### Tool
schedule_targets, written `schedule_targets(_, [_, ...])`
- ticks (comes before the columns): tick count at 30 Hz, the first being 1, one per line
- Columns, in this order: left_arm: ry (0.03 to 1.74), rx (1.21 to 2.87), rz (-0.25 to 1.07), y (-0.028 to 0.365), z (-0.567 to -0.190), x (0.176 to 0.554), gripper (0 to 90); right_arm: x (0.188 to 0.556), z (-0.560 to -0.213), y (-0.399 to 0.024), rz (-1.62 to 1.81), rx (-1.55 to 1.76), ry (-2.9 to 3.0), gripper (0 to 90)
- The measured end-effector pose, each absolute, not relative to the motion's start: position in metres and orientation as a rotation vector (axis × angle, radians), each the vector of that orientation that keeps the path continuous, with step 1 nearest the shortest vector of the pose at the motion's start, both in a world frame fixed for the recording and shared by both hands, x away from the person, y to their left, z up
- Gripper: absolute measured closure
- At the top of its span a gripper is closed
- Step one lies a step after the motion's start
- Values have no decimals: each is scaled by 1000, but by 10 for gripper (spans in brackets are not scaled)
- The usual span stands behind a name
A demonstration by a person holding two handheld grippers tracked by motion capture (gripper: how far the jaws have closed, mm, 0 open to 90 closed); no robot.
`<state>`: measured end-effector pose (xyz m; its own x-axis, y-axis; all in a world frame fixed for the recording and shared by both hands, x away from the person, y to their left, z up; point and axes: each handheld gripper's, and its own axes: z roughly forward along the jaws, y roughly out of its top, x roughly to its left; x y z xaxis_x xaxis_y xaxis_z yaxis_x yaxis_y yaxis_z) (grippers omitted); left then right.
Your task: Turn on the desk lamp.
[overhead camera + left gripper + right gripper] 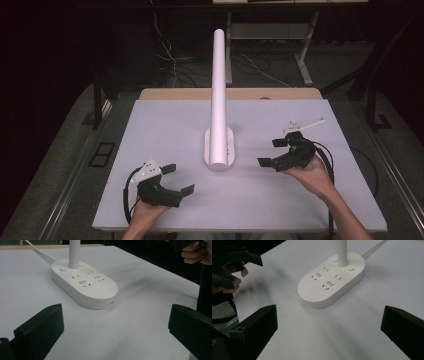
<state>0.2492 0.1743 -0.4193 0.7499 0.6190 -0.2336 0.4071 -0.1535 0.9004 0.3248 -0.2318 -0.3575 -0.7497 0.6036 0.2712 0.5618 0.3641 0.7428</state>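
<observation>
Dark floor and black curtain surround the pale grey table (165,125), where cables and the legs of a second desk fade into shadow too deep to read. On the middle of the table sits a white oval socket base (219,147), and from its far end rises a white pole (218,95); in the high view the pole leans toward the camera and covers most of the base, so the outlets cannot be seen there, and whatever tops the pole is cut off. In both gripper views the pole is cropped just above the base. Those views do show the sockets and a lit button (63,269) beside the pole's foot, with a white cord (37,250) running off the far edge.

The left gripper (179,181) is held low near the front edge, left of the base, angled inward toward it, the hand (150,210) under it partly cut by the frame. The right gripper (274,152) sits farther up, right of the base, also pointing inward, gripped by a hand (311,175) whose forearm comes up from the bottom right. Both pairs of jaws stand wide apart, holding nothing, well clear of the base.
</observation>
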Motion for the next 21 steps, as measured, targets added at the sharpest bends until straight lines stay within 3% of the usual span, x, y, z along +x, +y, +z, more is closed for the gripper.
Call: schedule_targets(21, [804, 1780, 223, 174, -420, 249, 0, 357, -354, -199, 1299, 1059, 2611, 7])
